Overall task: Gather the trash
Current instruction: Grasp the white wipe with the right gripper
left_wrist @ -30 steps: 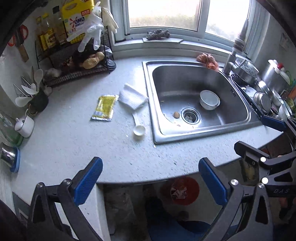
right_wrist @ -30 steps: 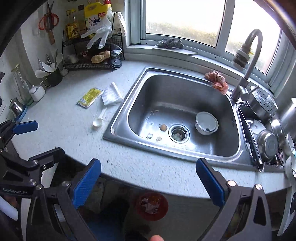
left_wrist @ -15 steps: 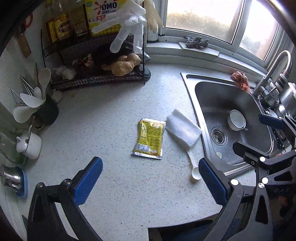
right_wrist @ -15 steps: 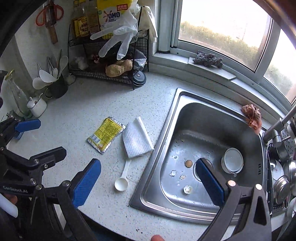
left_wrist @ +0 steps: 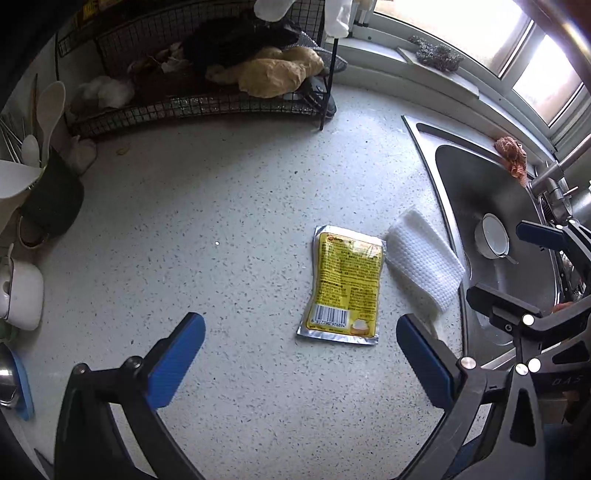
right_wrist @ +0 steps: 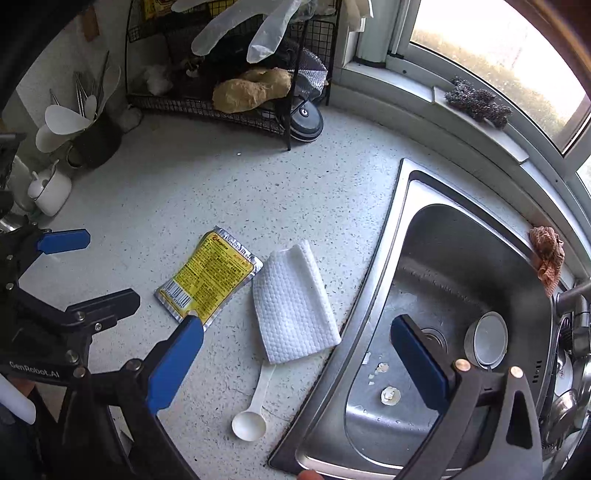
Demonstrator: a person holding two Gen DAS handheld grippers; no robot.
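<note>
A yellow foil packet [left_wrist: 345, 291] lies flat on the speckled counter, also in the right wrist view [right_wrist: 207, 276]. A white paper towel [left_wrist: 423, 266] lies just right of it [right_wrist: 293, 302], partly over a white plastic spoon [right_wrist: 253, 413]. Eggshell bits [right_wrist: 388, 391] lie in the steel sink [right_wrist: 376, 258]. My left gripper [left_wrist: 301, 362] is open and empty, hovering just short of the packet. My right gripper [right_wrist: 295, 365] is open and empty above the towel and sink edge.
A wire rack [left_wrist: 207, 107] with rags and a hanging glove [right_wrist: 251, 26] stands at the back. A dark utensil cup [left_wrist: 51, 199] and a white jug [left_wrist: 22, 295] sit at the left. A bowl [right_wrist: 485, 343] is in the sink; an orange cloth [right_wrist: 546, 254] lies on its rim.
Both grippers have moved forward and down over the counter, from beyond its front edge to close above the packet and towel. Both stayed open.
</note>
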